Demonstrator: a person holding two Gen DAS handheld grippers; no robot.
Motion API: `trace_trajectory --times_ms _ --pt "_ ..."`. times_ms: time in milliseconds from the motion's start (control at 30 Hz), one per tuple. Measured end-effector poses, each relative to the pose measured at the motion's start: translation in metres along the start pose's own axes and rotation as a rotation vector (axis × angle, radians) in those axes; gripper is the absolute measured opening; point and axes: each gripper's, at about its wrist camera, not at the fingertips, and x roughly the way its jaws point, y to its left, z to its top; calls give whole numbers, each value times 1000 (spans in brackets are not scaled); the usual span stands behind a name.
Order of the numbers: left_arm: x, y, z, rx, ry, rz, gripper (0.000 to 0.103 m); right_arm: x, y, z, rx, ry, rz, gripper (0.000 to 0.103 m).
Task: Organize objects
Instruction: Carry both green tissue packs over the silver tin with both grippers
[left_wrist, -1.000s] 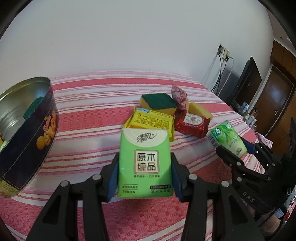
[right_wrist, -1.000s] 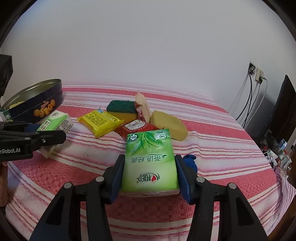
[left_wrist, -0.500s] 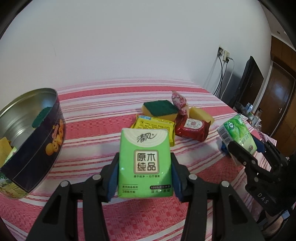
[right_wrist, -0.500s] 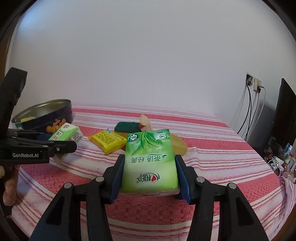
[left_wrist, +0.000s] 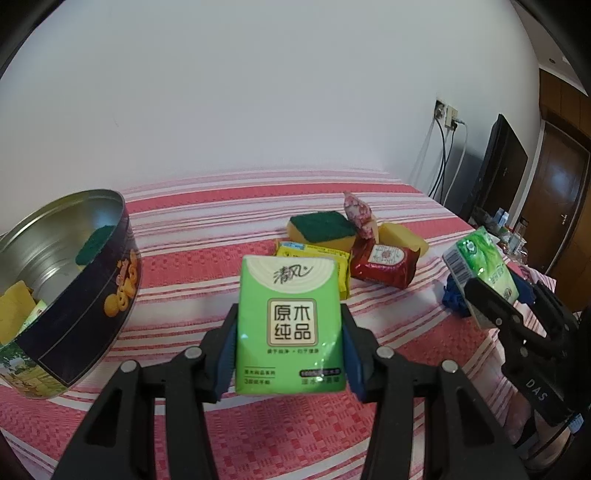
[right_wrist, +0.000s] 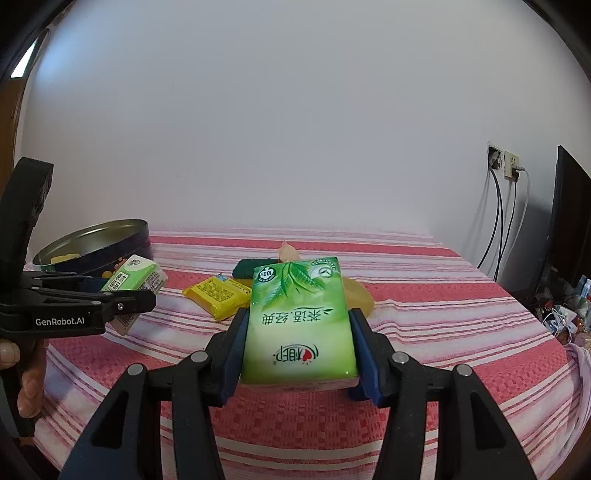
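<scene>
Both packs have risen, left fingers (left_wrist: 290, 347) pinching one, right fingers (right_wrist: 299, 354) the other.

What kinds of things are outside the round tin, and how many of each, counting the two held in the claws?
Green tissue packs: 2
Sponges: 2
Yellow packet: 1
Red packet: 1
Pink patterned wrapper: 1
Blue crumpled item: 1
Total: 8
</scene>
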Motion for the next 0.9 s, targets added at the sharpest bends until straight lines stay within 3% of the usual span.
trace_trajectory --times_ms 600,900 --pt "-13 5 -11 1 -33 14 48 -10 3 1 1 -65 -11 55" --pt "-32 28 -7 -45 -75 40 48 -17 12 18 5 -83 42 55"
